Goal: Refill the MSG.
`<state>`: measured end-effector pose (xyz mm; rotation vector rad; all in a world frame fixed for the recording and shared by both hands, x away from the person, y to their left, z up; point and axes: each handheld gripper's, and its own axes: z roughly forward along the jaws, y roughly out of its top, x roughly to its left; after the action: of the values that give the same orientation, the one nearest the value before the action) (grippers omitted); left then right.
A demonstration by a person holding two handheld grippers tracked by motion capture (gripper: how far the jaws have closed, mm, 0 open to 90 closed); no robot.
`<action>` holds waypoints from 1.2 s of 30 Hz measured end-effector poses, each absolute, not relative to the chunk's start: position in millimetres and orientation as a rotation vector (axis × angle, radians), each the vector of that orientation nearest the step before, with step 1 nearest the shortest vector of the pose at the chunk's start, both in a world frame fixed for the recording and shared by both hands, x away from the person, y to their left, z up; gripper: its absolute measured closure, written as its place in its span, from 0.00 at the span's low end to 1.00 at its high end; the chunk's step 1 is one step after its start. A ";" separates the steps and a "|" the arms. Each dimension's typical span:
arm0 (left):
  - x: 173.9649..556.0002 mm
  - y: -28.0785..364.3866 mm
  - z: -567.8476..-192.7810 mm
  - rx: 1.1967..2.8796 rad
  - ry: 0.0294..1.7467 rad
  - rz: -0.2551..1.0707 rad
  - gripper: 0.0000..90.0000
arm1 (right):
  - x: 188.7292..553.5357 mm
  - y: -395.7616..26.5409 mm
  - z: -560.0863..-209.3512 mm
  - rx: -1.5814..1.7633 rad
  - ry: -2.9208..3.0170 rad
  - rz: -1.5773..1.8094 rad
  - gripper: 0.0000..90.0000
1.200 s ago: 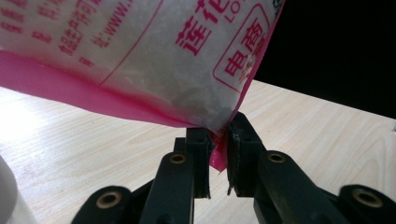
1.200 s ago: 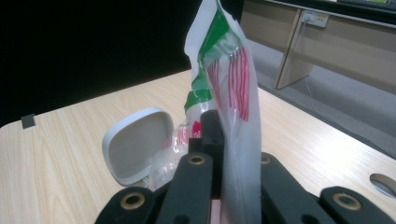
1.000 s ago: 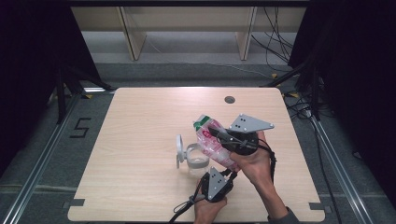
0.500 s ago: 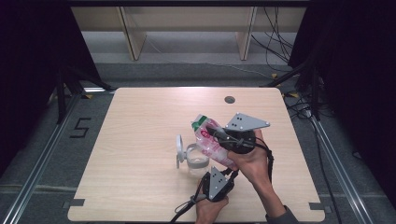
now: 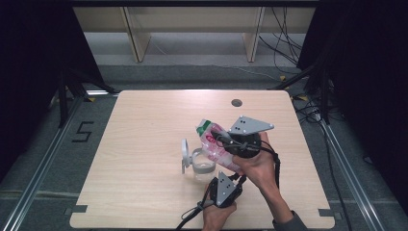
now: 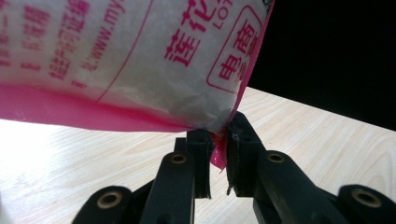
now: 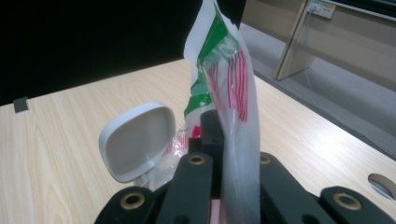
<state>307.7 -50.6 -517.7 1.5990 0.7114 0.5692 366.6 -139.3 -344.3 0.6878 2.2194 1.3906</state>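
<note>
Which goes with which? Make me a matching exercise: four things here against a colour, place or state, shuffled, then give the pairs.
1 bag
2 lid
3 left claw
4 round hole

a white, swung open
b dark, by the far edge
c pink print, green top
d pinching a pink corner

Pairs: 1-c, 2-a, 3-d, 4-b

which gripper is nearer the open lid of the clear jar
Left. The left gripper sits just below-right of the jar, close to its lid; the right gripper is farther right, clamping the bag.
</note>
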 end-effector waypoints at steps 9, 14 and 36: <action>309.2 -52.4 -518.5 1.602 0.708 0.564 0.89 | 368.2 -139.7 -344.5 0.685 2.237 1.365 1.00; 309.8 -51.6 -517.8 1.597 0.703 0.549 0.89 | 369.8 -136.5 -343.8 0.682 2.258 1.353 1.00; 315.1 -59.2 -512.8 1.567 0.715 0.550 0.90 | 371.4 -126.8 -338.6 0.660 2.288 1.294 1.00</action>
<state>315.1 -59.2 -512.8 1.5674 0.7145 0.5498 371.4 -126.8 -338.6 0.6597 2.2879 1.2940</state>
